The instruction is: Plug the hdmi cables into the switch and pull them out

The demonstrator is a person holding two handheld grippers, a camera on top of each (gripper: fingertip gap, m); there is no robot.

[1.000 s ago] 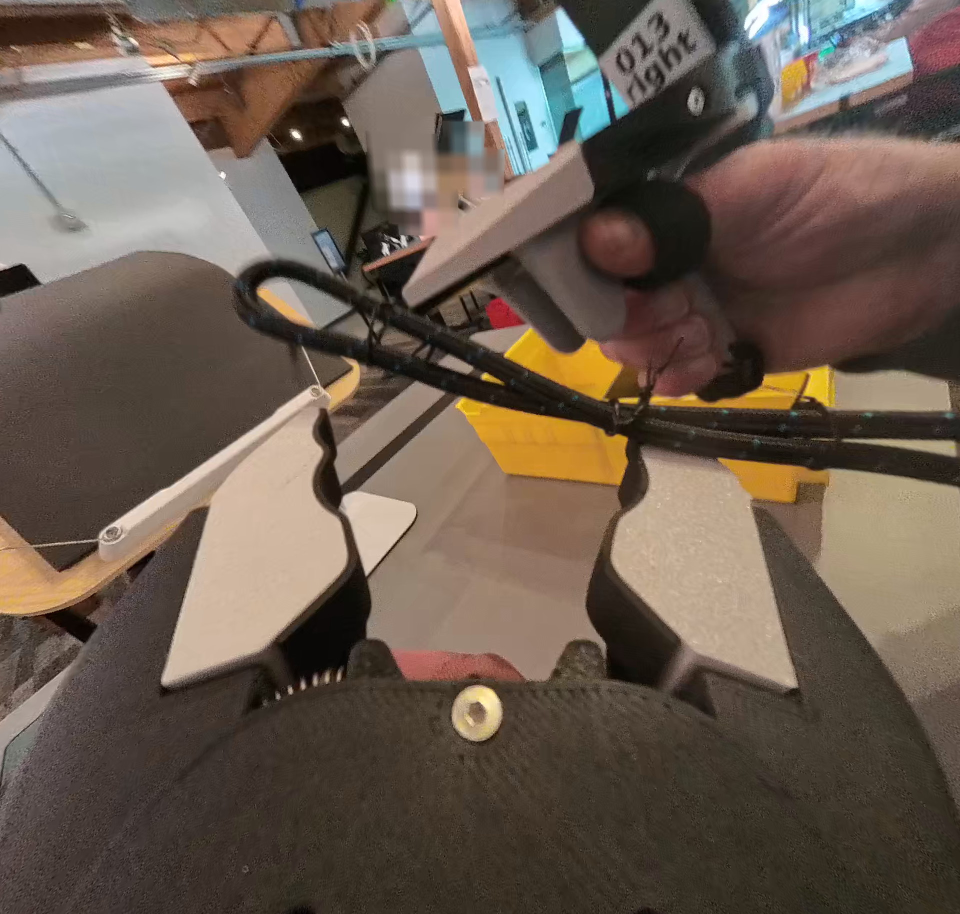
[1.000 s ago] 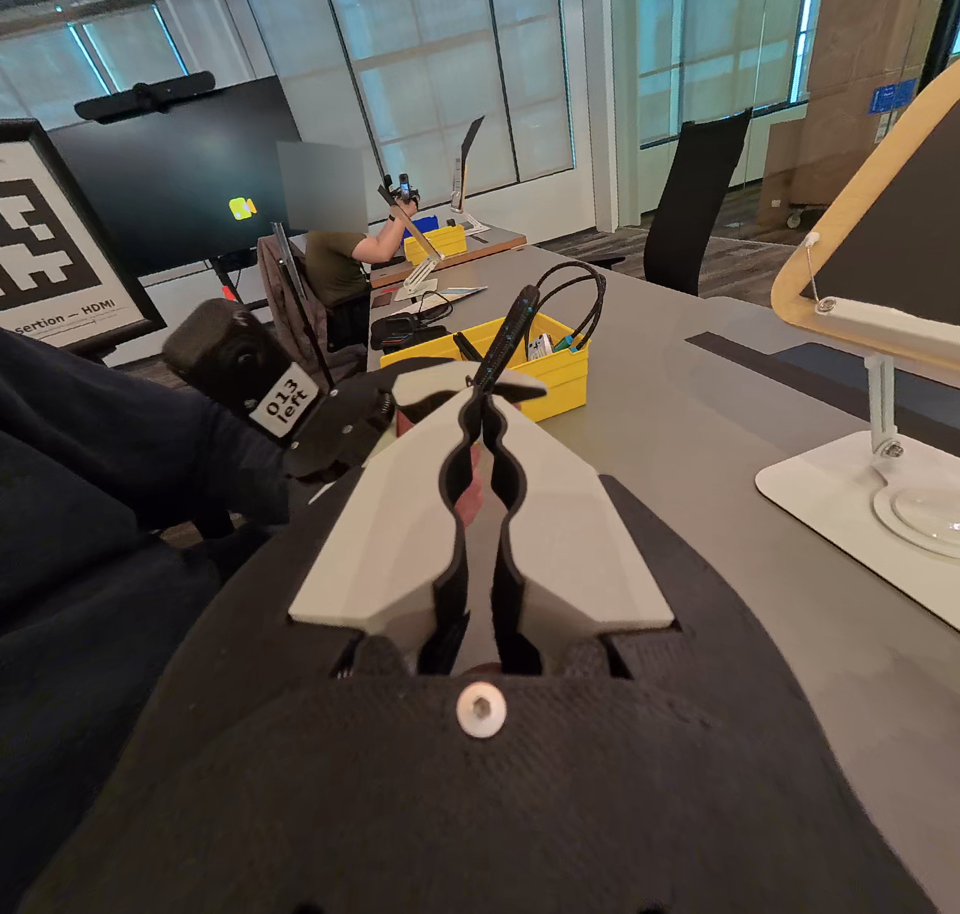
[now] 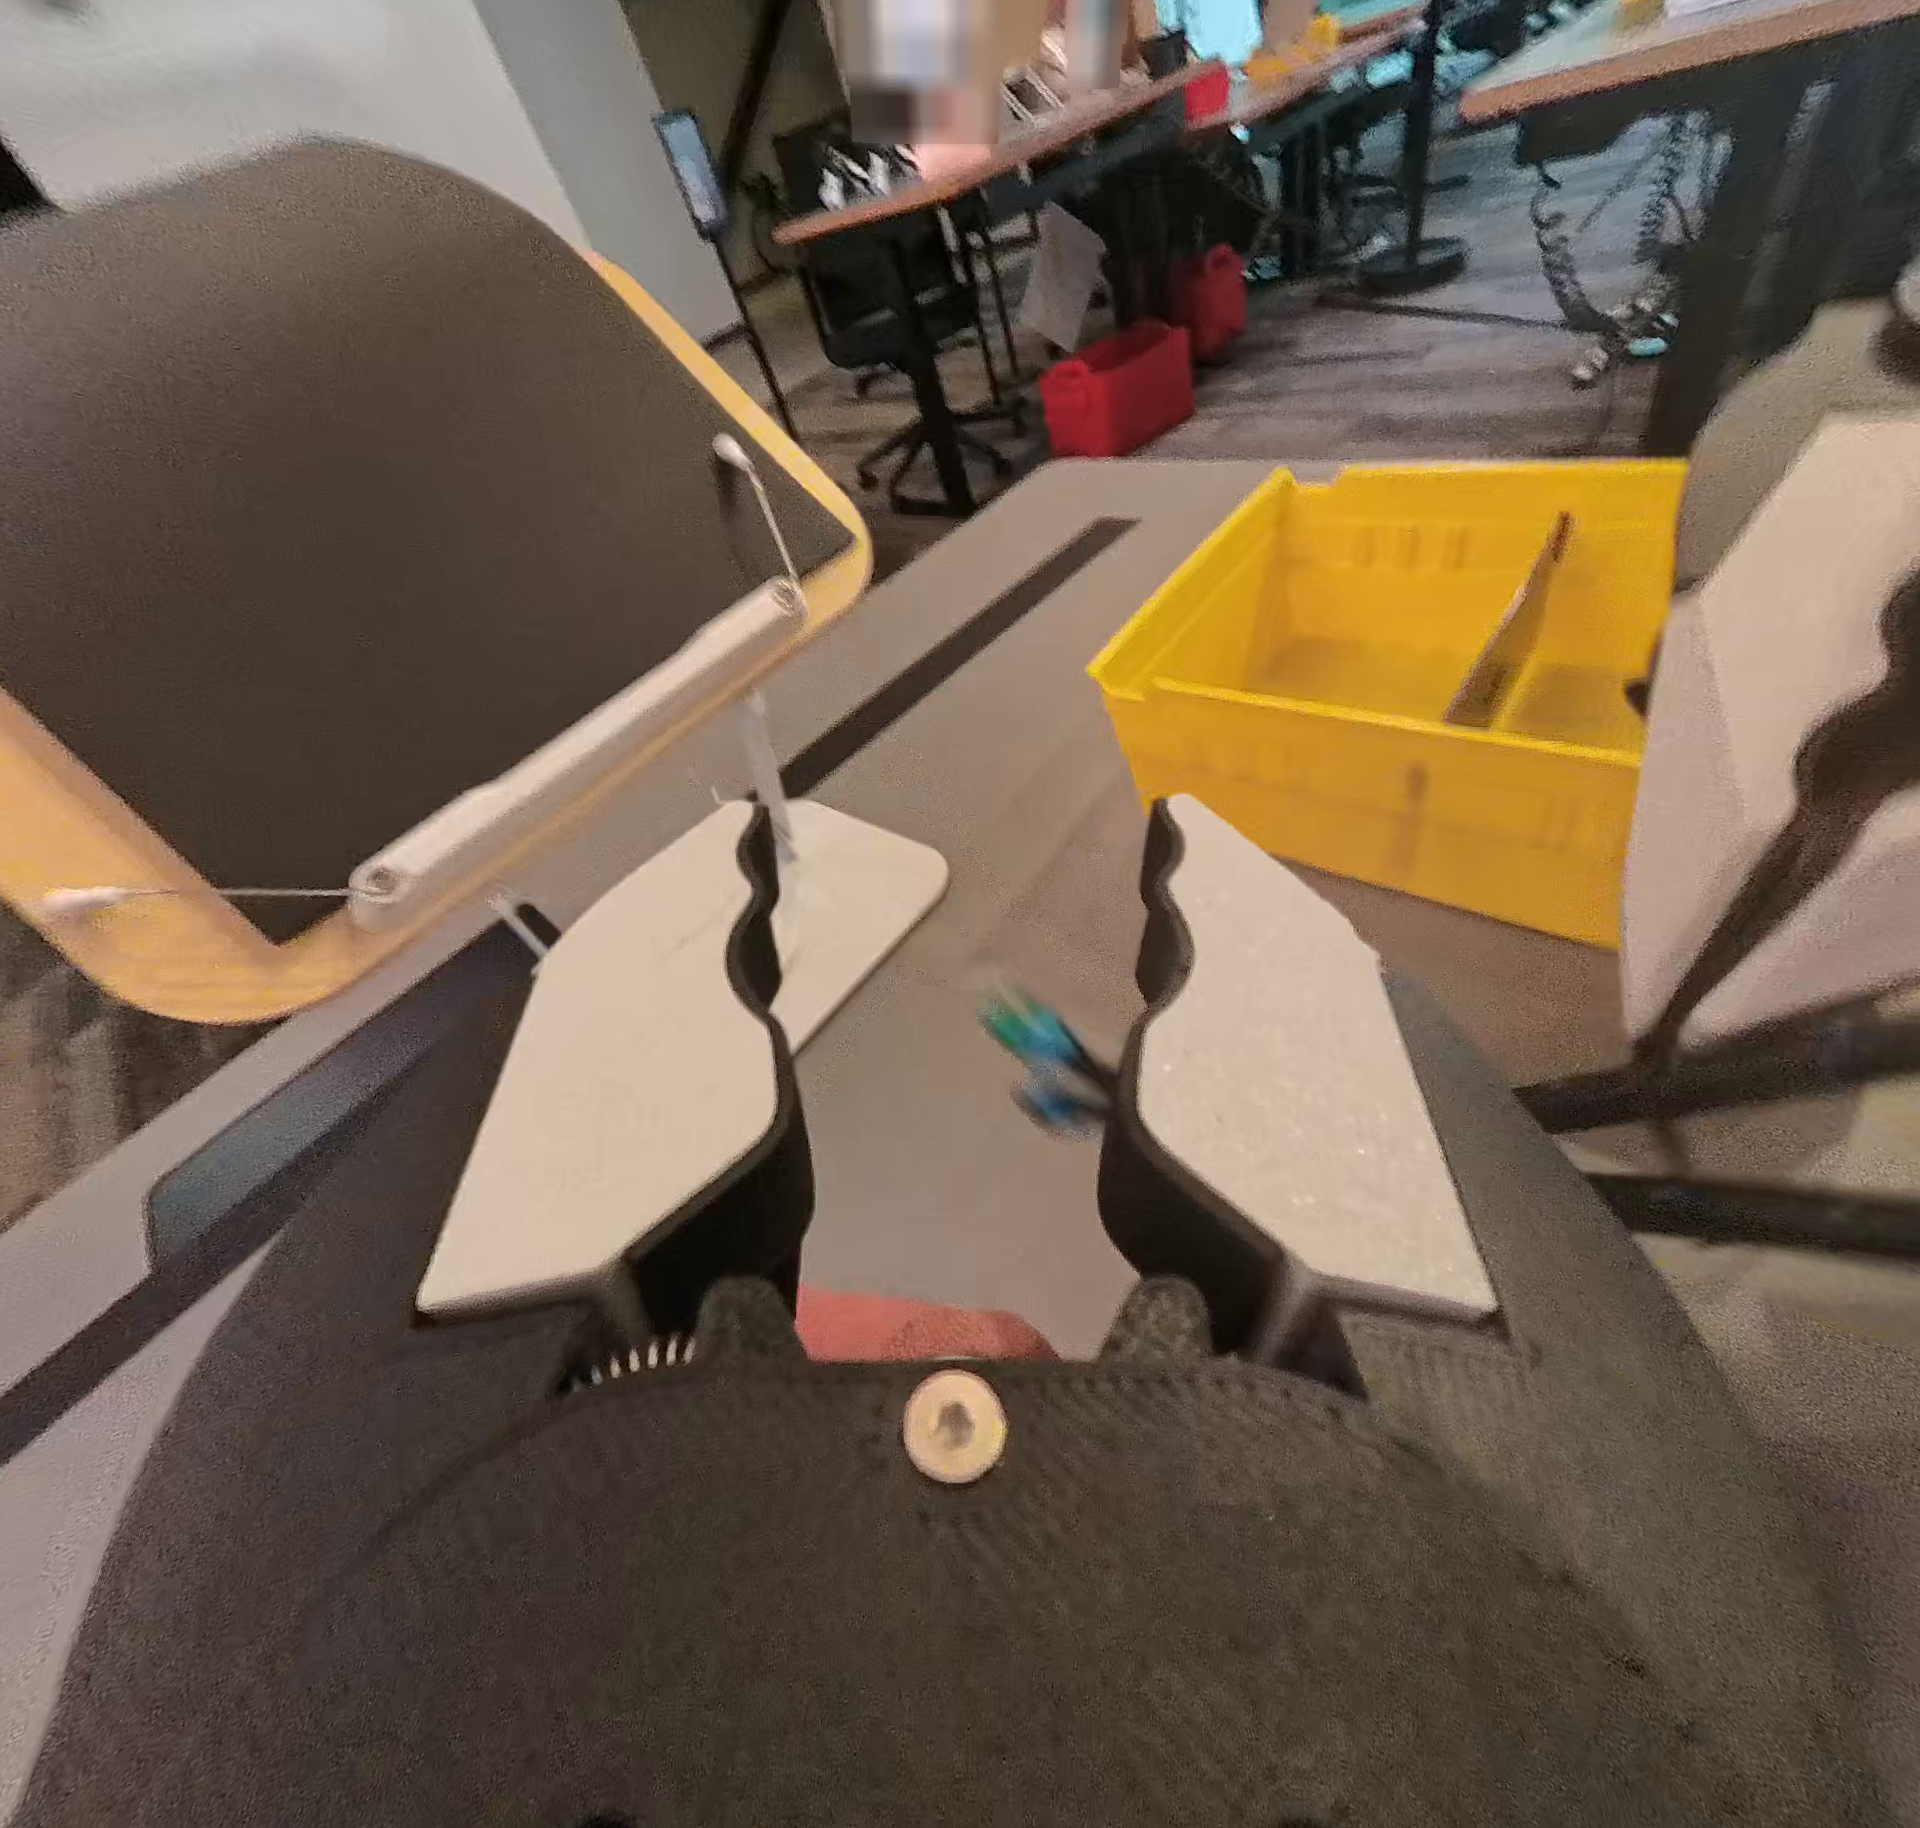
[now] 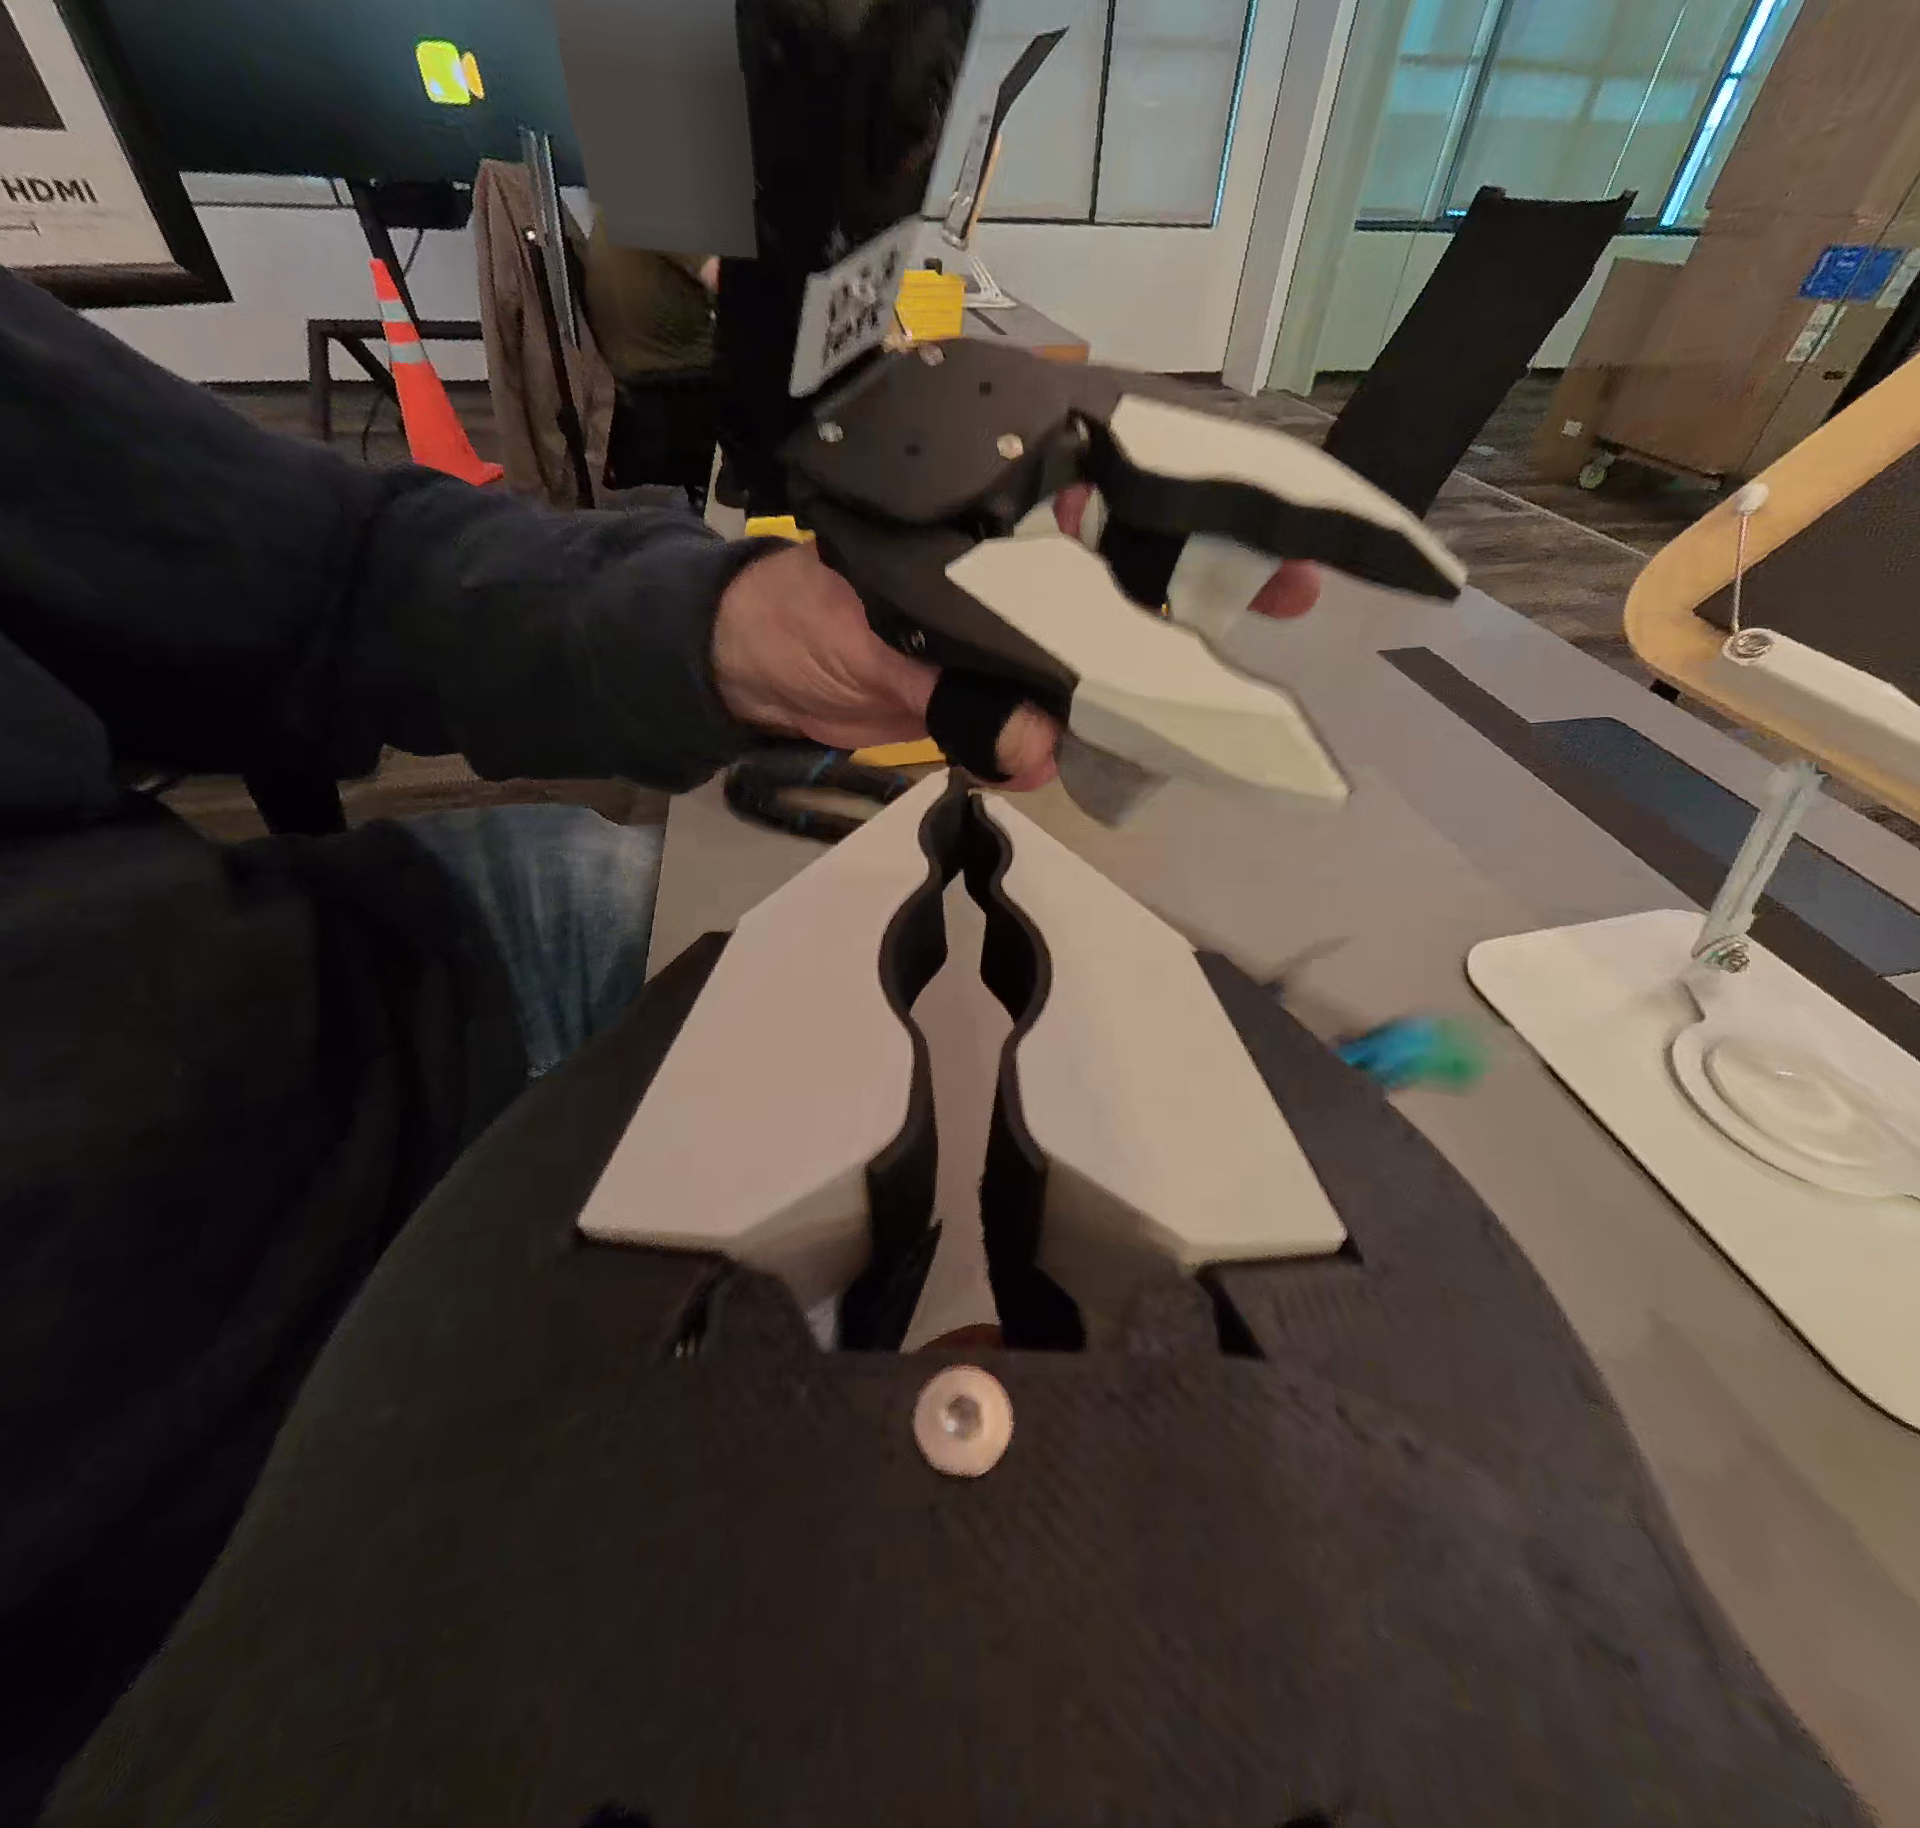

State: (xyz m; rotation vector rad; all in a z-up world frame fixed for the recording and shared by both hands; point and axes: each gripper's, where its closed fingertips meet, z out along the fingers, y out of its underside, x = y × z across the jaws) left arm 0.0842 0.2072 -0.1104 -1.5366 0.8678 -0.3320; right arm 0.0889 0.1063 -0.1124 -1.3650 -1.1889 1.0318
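Observation:
My left gripper [image 3: 956, 822] is open and empty above the grey table [image 3: 935, 1155]. It also shows in the right wrist view [image 4: 1387, 687], held up in a hand with its jaws apart. My right gripper [image 4: 961, 812] is shut. At the right edge of the left wrist view [image 3: 1860, 729] it pinches the black HDMI cables [image 3: 1714, 1072], which hang from it. Their blurred blue-green plugs [image 3: 1039, 1061] hover over the table and also show in the right wrist view [image 4: 1413, 1051]. More black cable [image 4: 800, 791] lies past my right fingertips. I see no switch.
An empty yellow bin [image 3: 1351, 770] with a divider stands ahead on the right. A black panel with a wooden rim [image 3: 312, 531] on a white stand [image 4: 1662, 1103] stands at the left of the table. A dark sleeve [image 4: 416, 635] fills the left of the right wrist view.
The cables no longer lie across my left gripper's tips. My right gripper has carried them down toward the table. My left gripper has moved in front of the right one, still open.

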